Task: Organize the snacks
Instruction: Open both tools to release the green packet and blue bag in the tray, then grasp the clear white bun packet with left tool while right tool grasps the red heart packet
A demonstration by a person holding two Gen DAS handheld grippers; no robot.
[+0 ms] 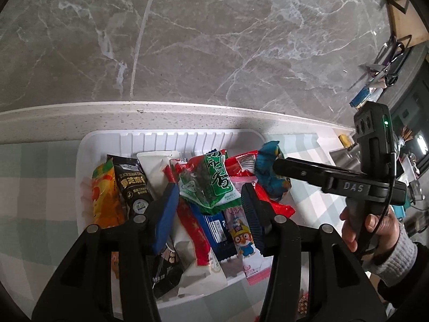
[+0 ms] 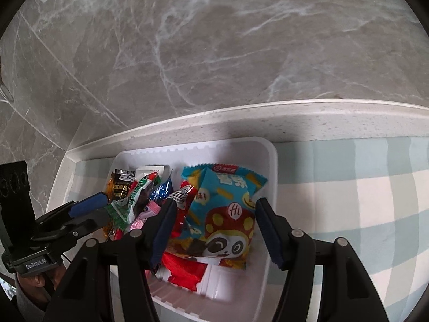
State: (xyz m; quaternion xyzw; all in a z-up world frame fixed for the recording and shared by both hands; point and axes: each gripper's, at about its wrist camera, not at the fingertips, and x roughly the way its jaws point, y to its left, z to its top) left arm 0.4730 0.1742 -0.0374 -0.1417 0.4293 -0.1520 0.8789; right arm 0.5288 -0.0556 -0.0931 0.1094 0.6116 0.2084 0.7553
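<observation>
Right wrist view: we are straddling the blue panda bag lengthwise with our right gripper spread; left gripper hovering, spread too.

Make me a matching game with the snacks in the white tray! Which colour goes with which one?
Things:
1. panda snack bag
2. seaweed packet
3. sesame bar wrapper
4. penguin cartoon stick

Colours:
A. black with gold writing
B. pink
C. light blue with a red and yellow hat
D. green and white

Pairs: 1-C, 2-D, 3-A, 4-B. All lie in the white tray.
</observation>
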